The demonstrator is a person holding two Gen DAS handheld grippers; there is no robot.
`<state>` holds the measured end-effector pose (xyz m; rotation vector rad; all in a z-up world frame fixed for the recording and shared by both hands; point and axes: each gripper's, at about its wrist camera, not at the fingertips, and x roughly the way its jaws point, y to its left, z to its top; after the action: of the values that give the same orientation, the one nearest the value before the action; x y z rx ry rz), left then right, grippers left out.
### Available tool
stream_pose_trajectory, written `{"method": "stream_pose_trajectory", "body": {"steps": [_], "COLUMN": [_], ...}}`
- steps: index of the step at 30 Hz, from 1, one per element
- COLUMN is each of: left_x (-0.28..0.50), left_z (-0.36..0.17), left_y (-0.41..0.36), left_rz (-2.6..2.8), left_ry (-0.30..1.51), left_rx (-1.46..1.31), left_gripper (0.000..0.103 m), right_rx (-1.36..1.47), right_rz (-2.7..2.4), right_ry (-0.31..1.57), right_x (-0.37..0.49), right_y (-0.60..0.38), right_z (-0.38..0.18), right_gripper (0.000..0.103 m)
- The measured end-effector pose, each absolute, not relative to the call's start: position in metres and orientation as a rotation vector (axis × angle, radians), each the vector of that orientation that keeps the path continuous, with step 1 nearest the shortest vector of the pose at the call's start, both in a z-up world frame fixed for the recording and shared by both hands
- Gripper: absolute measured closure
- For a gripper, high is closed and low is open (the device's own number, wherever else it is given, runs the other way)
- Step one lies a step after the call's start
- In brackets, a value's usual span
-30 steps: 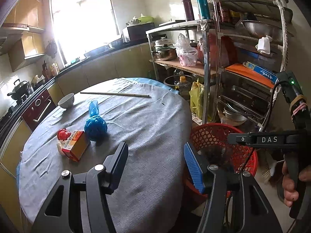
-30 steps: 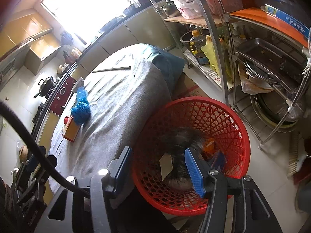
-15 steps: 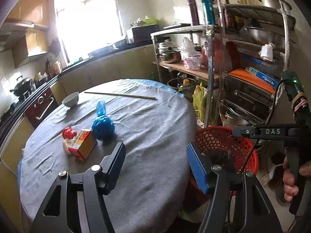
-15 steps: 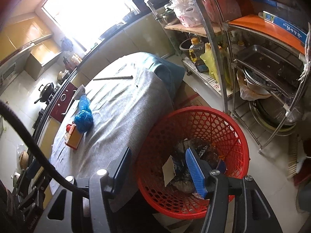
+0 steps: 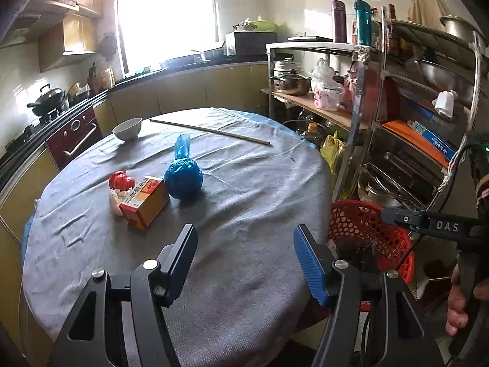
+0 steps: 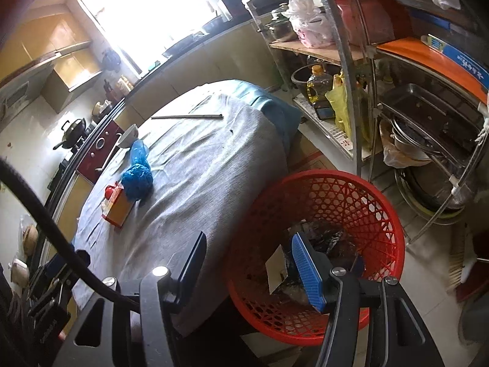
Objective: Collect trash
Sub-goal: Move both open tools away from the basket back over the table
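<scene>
Left gripper (image 5: pixel 246 263) jaws apart, just opened wider, empty; blue bag (image 5: pixel 182 175) and box (image 5: pixel 145 197) lie beyond. Right gripper (image 6: pixel 246 267) parted, empty, over red basket (image 6: pixel 333 202).

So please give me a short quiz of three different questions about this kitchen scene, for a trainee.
1. True or false: the orange carton on the table touches the blue bag.
2. Where is the red basket? A on the table; B on the floor beside the table; C on the shelf.
3. What does the left gripper hold?

Key: 1 true. 2 B. 3 Nothing; it is open above the cloth.
</scene>
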<state>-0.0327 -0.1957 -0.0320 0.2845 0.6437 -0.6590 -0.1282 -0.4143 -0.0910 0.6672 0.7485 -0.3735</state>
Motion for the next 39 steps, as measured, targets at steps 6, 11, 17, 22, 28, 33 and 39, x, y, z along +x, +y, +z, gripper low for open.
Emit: {"method": "stream_pose_trajectory", "body": {"steps": [6, 11, 17, 22, 28, 33, 39], "left_x": [-0.032, -0.036, -0.036, -0.034, -0.028, -0.025, -0.019], "left_z": [-0.036, -0.038, -0.045, -0.051, -0.055, -0.051, -0.049], "left_y": [-0.205, -0.214, -0.224, -0.225, -0.213, -0.197, -0.178], "left_rz": [-0.655, -0.665, -0.669, -0.662, -0.632, -0.594, -0.560], "left_ry": [0.662, 0.664, 0.688, 0.705, 0.725, 0.700, 0.685], "left_rx": [0.303, 0.330, 0.349, 0.345, 0.320, 0.298, 0.275], "left_gripper": [0.037, 0.037, 0.037, 0.037, 0.037, 0.037, 0.037], "right_rx": [0.664, 0.685, 0.720, 0.732, 0.737, 0.725, 0.671], "right_rz": [-0.372, -0.382, -0.395, -0.406, -0.424, -0.410, -0.375], "right_ry": [0.737, 0.729, 0.719, 0.714, 0.697, 0.685, 0.660], "right_x": [-0.132, -0.140, -0.149, -0.154, -0.158, -0.151, -0.135], "right_y": [-0.414, -0.422, -0.433, -0.440, -0.444, -0.436, -0.419], "right_z": [-0.089, -0.093, -0.101, -0.107, -0.110, -0.103, -0.084], "right_gripper": [0.041, 0.041, 0.041, 0.041, 0.041, 0.041, 0.041]}}
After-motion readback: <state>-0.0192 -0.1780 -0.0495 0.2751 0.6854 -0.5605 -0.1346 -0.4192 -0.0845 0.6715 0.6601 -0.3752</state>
